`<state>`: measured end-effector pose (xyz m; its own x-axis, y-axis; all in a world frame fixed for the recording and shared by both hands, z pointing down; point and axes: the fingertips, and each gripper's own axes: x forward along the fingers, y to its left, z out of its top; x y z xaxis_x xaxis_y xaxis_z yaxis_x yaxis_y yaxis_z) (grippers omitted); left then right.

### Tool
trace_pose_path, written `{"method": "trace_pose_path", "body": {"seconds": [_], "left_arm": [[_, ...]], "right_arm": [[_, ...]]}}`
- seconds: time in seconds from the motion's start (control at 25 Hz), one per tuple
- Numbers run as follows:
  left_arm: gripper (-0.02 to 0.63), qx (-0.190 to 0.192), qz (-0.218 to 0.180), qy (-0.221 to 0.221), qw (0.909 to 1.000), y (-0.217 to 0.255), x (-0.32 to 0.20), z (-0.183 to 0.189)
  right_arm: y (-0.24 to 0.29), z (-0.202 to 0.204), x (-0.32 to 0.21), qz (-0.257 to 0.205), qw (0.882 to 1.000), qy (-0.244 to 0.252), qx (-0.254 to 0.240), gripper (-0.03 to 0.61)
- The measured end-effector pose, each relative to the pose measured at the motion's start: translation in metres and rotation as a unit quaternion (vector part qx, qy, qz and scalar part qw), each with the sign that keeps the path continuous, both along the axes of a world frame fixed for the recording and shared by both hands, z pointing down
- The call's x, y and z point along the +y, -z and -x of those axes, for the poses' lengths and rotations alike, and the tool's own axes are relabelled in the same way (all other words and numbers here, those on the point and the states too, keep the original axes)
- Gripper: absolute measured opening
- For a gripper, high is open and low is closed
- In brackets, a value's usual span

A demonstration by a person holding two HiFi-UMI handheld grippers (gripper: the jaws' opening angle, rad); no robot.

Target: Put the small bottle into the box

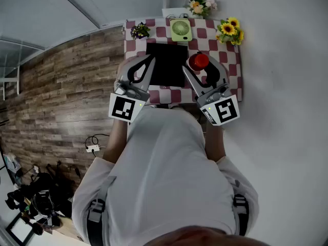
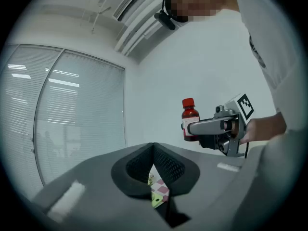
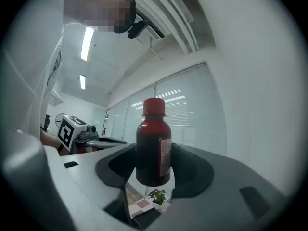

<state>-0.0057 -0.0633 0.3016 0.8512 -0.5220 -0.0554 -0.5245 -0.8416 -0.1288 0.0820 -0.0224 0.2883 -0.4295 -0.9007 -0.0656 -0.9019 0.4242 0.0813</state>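
The small bottle, dark red with a red cap, stands upright between the jaws of my right gripper, which is shut on it above the right part of the table. In the right gripper view the bottle fills the gap between the pads. The black box lies on the checked cloth just left of the bottle. My left gripper hovers at the box's left edge, shut with nothing in it; its tips meet. The left gripper view shows the bottle in the right gripper.
The table has a red-and-white checked cloth. Along its far edge stand a small potted plant, a green fan and sunflowers. A white wall lies to the right, wooden floor to the left.
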Motion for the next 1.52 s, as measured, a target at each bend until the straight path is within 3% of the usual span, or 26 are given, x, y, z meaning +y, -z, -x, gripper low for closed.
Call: {"method": "trace_pose_path", "body": {"seconds": [0.92, 1.28, 1.52], "left_arm": [[-0.002, -0.015, 0.027, 0.04, 0.9987, -0.025, -0.002, 0.015], [0.0, -0.042, 0.046, 0.074, 0.9952, -0.057, 0.005, 0.036], [0.0, -0.06, 0.064, 0.117, 0.9893, -0.07, 0.007, 0.054]], "right_arm": [[-0.019, 0.006, -0.006, 0.02, 0.998, 0.044, 0.027, 0.221], [-0.133, 0.018, -0.024, 0.13, 0.982, 0.111, 0.076, 0.221], [-0.218, 0.021, -0.033, 0.21, 0.961, 0.149, 0.104, 0.221]]}}
